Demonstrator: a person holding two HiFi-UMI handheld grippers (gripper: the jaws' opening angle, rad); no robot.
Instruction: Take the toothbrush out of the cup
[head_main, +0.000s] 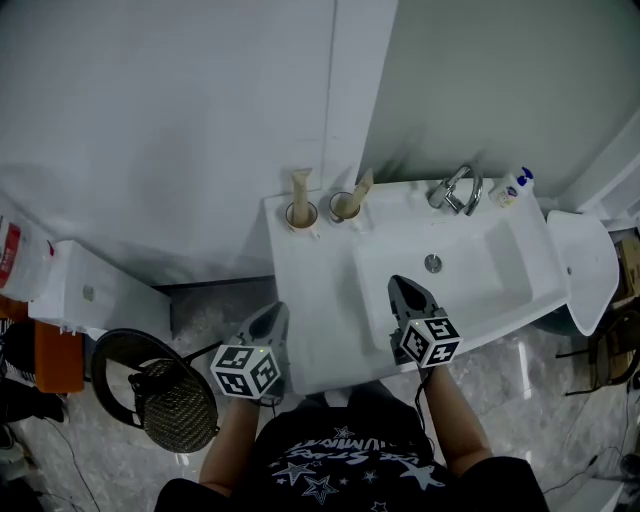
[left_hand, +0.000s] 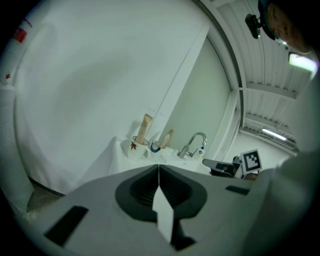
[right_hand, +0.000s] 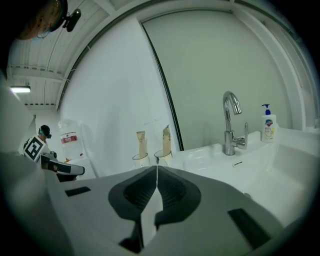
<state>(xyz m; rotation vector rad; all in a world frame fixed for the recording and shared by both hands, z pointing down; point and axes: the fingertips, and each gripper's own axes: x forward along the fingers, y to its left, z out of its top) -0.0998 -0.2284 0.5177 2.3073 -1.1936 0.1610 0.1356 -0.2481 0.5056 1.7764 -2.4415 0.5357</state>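
Left tool (head_main: 277, 314): jaws pressed together, nothing between them. It hovers at the near left edge of the sink (head_main: 320, 300). Right tool (head_main: 400, 286): jaws likewise closed and empty, over the basin's near side.

Two cups stand side by side on the sink's back left ledge, against the wall: left cup (head_main: 301, 214), right cup (head_main: 344, 208). A tan stick stands in each. The left stick (head_main: 300, 184) is upright and the right stick (head_main: 362, 186) leans right. I cannot tell which one is the toothbrush.

Both tools are well apart from the cups. The faucet (head_main: 455, 188) and soap bottle (head_main: 512, 187) sit at the back right.
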